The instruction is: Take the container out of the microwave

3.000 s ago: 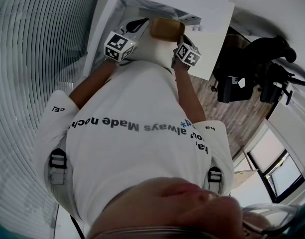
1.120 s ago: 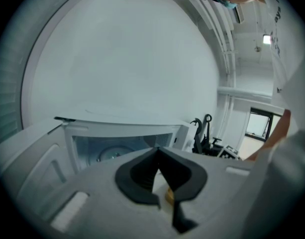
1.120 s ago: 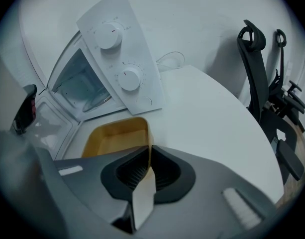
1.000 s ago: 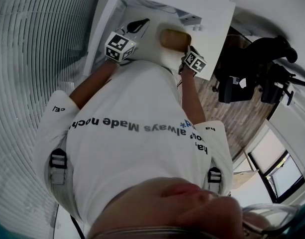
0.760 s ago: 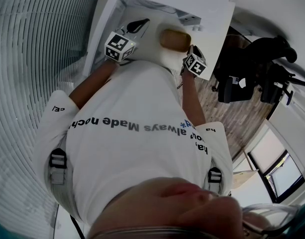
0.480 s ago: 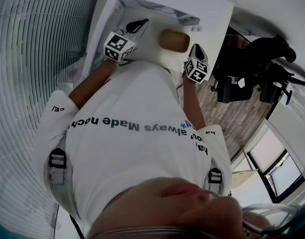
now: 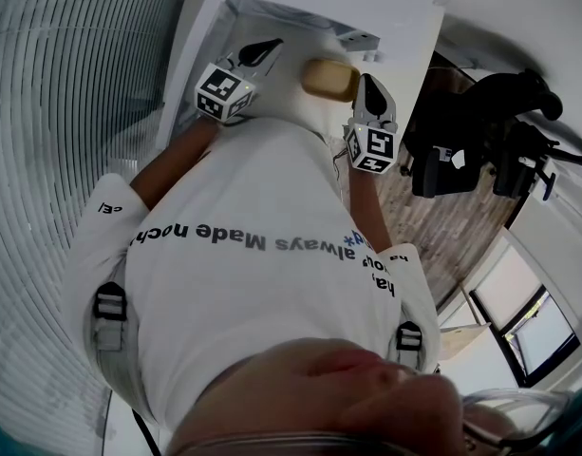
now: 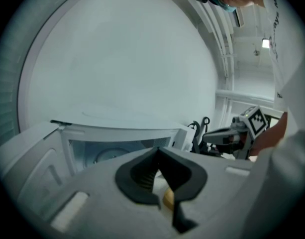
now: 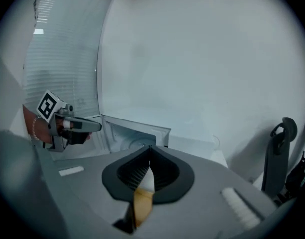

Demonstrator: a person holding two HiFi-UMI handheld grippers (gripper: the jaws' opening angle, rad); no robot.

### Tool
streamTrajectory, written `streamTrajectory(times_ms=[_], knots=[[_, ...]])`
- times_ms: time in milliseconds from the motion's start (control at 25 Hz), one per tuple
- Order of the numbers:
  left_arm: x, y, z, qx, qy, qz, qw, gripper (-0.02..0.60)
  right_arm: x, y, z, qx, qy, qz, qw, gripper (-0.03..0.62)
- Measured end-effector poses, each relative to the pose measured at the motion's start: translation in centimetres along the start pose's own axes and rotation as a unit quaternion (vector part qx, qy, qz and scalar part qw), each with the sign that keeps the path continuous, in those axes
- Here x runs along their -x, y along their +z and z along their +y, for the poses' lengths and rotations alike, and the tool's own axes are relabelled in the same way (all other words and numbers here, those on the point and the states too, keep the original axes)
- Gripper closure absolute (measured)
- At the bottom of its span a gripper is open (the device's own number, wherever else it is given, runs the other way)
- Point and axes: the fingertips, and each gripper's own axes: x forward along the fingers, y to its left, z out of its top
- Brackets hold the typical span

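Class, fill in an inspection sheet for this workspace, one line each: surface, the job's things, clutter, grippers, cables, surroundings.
Surface: white counter, bare apart from the job's things.
Job's things: container with a tan lid stands on the counter, outside the microwave. The microwave is open and only its turntable shows inside.
Clutter: nothing seen.
Grippers: left gripper has its jaws together and holds nothing. Right gripper has its jaws together and holds nothing, and is beside the container.
Cables: nothing seen on the counter.
Surroundings: blinds on the person's left, a black stand on a wooden floor on the right.
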Motion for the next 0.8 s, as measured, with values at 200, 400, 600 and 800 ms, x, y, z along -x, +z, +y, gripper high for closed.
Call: streamTrajectory(times_ms=[200,400,600,800], knots=[[0.4,0.5,-0.3,0.002,0.000,-0.010,0.9999,0.578,-0.3,3.5,3.0,0.000,0.038,-0.040,0.998,0.592],[0.8,1.9,-0.8,0.003,-0.003,-0.039,0.9992,0.578,-1.1,4.7,5.5,0.005,0.062,-0.055,0.997,0.592],[1.1,2.5,-1.1,0.001,-0.003,-0.051,0.9987,0.578,-1.4,5.7,7.3,0.017,0.083,-0.067,0.994,0.592],[1.2,2.5,-1.4,0.001,-0.005,-0.053,0.9986,0.578,-1.5,6.1,8.6,0.026,0.095,-0.072,0.993,0.592]])
